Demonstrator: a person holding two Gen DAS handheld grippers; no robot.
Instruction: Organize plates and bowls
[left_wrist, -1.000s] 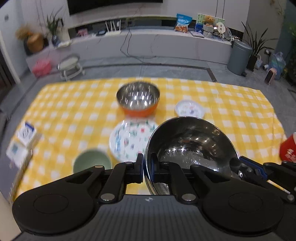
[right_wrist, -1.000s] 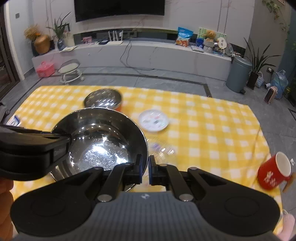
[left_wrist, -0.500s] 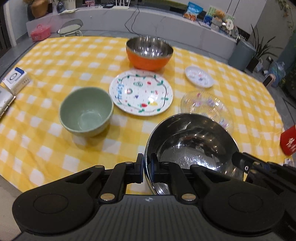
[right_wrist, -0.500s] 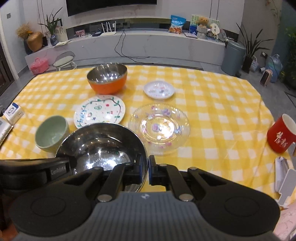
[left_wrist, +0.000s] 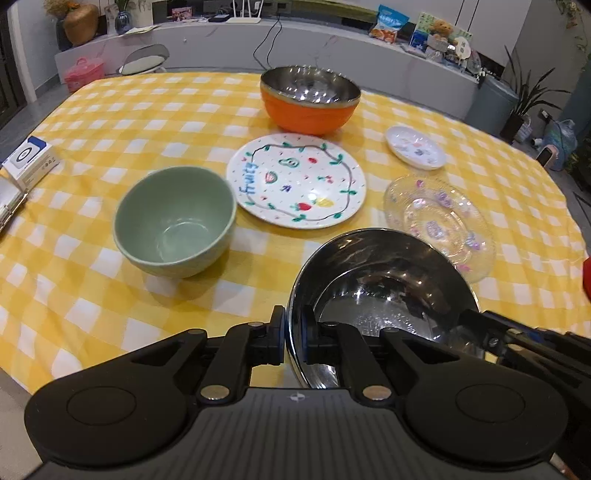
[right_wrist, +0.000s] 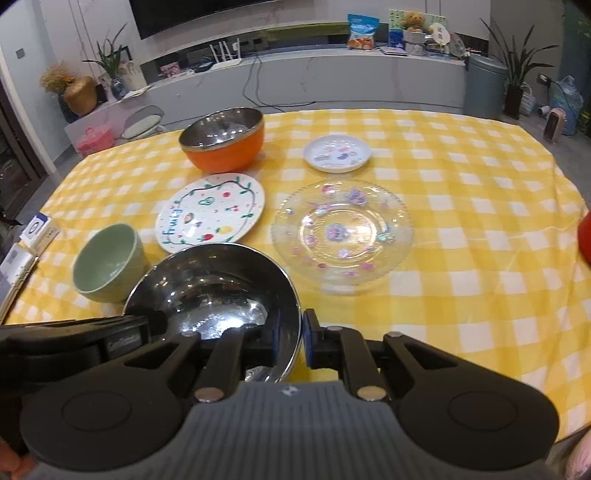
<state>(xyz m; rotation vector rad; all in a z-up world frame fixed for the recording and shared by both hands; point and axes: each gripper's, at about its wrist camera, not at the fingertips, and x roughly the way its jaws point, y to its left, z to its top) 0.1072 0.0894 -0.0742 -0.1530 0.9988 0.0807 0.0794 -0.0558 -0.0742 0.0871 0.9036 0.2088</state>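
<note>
A large steel bowl (left_wrist: 388, 288) (right_wrist: 214, 291) sits low at the table's front edge, between both grippers. My left gripper (left_wrist: 293, 332) is shut on its left rim. My right gripper (right_wrist: 290, 339) straddles the right rim; its jaws are opening, and a gap shows beside the rim. Behind are a green bowl (left_wrist: 173, 221) (right_wrist: 107, 262), a fruit-patterned plate (left_wrist: 295, 181) (right_wrist: 210, 212), a clear glass plate (left_wrist: 439, 218) (right_wrist: 341, 230), a small white plate (left_wrist: 415, 147) (right_wrist: 338, 152) and an orange bowl (left_wrist: 310, 99) (right_wrist: 221, 142) with a steel inside.
A yellow checked cloth (right_wrist: 461, 258) covers the table. A red mug (right_wrist: 585, 236) stands at the right edge. A white and blue box (left_wrist: 31, 160) and a binder lie at the left edge. Beyond the table are a stool, a bin and a long cabinet.
Both grippers have sunk towards the table with the steel bowl, so the dishes look nearer. The right gripper's jaws have parted a little around the rim.
</note>
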